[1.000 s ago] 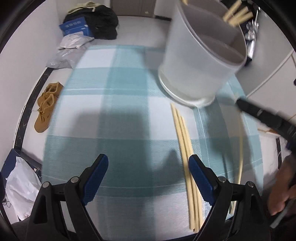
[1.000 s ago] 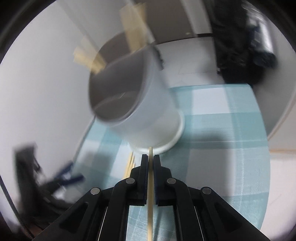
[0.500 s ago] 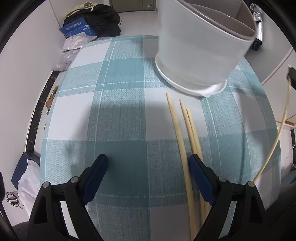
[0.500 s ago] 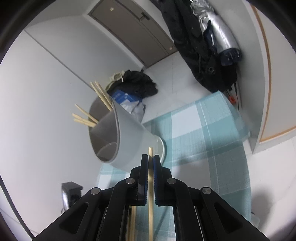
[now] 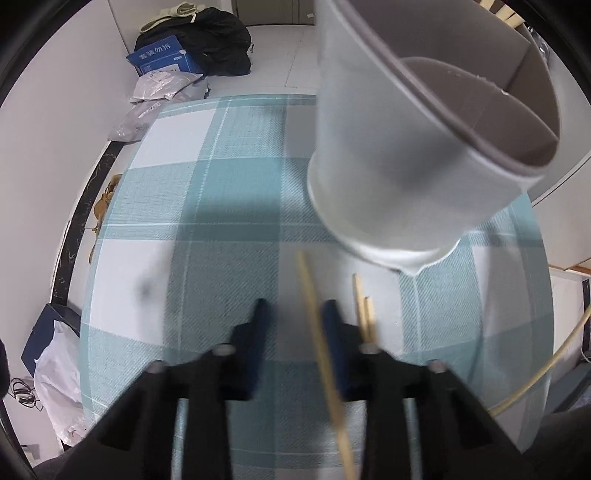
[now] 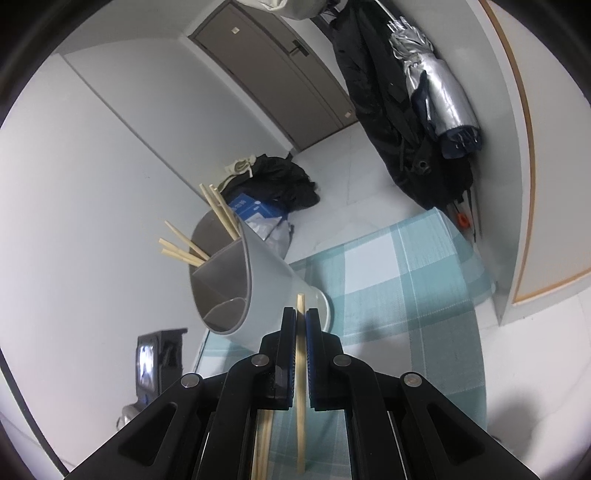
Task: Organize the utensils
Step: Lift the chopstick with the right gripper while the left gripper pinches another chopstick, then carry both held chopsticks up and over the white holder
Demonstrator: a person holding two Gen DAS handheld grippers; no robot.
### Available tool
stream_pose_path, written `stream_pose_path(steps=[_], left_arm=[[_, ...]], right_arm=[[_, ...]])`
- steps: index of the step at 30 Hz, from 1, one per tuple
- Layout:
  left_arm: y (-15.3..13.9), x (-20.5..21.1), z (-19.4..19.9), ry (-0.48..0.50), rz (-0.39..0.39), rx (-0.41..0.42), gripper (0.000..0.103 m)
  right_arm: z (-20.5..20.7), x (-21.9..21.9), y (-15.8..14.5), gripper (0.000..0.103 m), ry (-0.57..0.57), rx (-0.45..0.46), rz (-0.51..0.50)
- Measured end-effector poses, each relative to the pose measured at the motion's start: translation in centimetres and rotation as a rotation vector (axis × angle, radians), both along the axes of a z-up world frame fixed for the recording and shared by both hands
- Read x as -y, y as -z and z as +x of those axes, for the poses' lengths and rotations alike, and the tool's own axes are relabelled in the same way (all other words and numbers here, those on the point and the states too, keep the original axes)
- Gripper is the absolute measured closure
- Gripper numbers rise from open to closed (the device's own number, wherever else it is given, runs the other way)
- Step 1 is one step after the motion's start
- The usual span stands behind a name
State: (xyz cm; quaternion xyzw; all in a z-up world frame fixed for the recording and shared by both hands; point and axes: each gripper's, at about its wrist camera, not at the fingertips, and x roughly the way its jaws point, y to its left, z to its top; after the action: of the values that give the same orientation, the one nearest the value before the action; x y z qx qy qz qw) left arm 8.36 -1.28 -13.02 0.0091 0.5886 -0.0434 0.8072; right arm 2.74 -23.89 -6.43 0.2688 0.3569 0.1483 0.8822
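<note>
Blue box (image 5: 159,59), Chinese lettering unreadable

Left tongs (image 5: 295,314): black frame, dark blue pads, round silver screws. Right tongs (image 6: 301,321): identical black frame, blue pads, silver screws.

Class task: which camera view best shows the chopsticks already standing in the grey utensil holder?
The right wrist view: the chopsticks stick out above the rim of the utensil holder, several clearly separate. The left wrist view shows only a few tips at its top edge, behind the holder's wall.
</note>
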Motion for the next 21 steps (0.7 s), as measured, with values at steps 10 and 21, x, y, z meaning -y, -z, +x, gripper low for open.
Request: stream_pose_path(steps=[10, 21], left_arm=[[-0.5, -0.7, -0.1, -0.05, -0.047, 0.013, 0.101], [-8.1, -1.7, -5.8, -0.041, -0.189, 0.343, 0.101]], right_arm=[[-0.6, -1.1, -1.1, 0.099, -0.016, 0.053, -0.036], [-3.4, -4.4, -3.0, 0.099, -0.068, 0.168, -0.171]])
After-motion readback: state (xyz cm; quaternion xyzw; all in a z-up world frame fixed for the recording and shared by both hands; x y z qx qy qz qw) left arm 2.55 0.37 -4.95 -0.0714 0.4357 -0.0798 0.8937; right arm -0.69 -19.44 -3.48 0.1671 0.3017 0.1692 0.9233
